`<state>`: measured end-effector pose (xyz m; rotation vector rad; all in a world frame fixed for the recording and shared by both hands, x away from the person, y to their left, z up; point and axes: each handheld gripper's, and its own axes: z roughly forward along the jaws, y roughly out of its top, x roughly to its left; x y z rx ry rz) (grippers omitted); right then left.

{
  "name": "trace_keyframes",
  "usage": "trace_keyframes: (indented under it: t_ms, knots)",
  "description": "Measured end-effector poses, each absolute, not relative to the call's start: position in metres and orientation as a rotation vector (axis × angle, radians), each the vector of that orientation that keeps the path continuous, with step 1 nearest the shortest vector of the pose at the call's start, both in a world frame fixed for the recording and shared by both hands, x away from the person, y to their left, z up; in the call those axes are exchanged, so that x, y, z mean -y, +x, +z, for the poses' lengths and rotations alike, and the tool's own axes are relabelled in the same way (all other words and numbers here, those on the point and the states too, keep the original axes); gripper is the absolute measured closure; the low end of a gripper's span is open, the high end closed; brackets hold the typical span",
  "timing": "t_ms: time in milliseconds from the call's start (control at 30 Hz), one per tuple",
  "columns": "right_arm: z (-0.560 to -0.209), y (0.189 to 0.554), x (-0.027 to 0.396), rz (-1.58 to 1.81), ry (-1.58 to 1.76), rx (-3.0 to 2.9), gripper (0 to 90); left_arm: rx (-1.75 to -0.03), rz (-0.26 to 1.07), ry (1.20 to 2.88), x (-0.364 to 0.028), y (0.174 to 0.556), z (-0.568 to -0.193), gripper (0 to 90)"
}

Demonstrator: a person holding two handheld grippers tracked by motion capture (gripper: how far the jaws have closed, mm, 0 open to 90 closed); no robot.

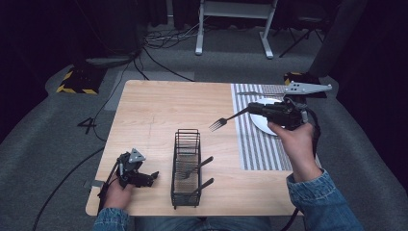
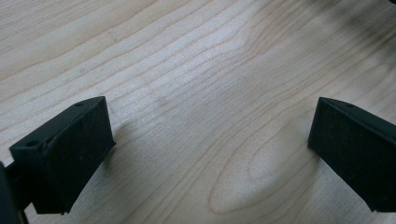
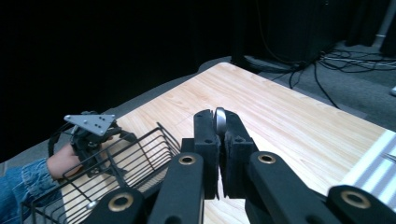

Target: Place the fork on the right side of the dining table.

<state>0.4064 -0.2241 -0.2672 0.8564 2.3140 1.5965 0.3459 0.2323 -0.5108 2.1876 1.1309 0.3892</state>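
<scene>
While the right gripper [image 1: 251, 110] pinched a fork [image 1: 226, 120] above the surface [image 1: 154, 110], the left gripper [image 2: 205, 140] sat wide open.

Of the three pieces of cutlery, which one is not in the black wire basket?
The silver fork clamped in the right gripper, held in the air above the table; the other two rest in the black wire basket.

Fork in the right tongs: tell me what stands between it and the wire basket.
Nothing visible does. The fork hangs over bare table, clamped in the right tongs; the wire basket lies nearer the person, top open, cutlery already inside.
</scene>
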Motion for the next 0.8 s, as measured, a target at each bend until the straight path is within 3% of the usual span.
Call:
trace_keyframes:
  t_ms: [800]
  knots:
    - [-0.271,0.416,0.295,1.498,1.038,-2.175,86.7,-1.131,0.389,2.188,-0.232,0.346,-0.511,0.0]
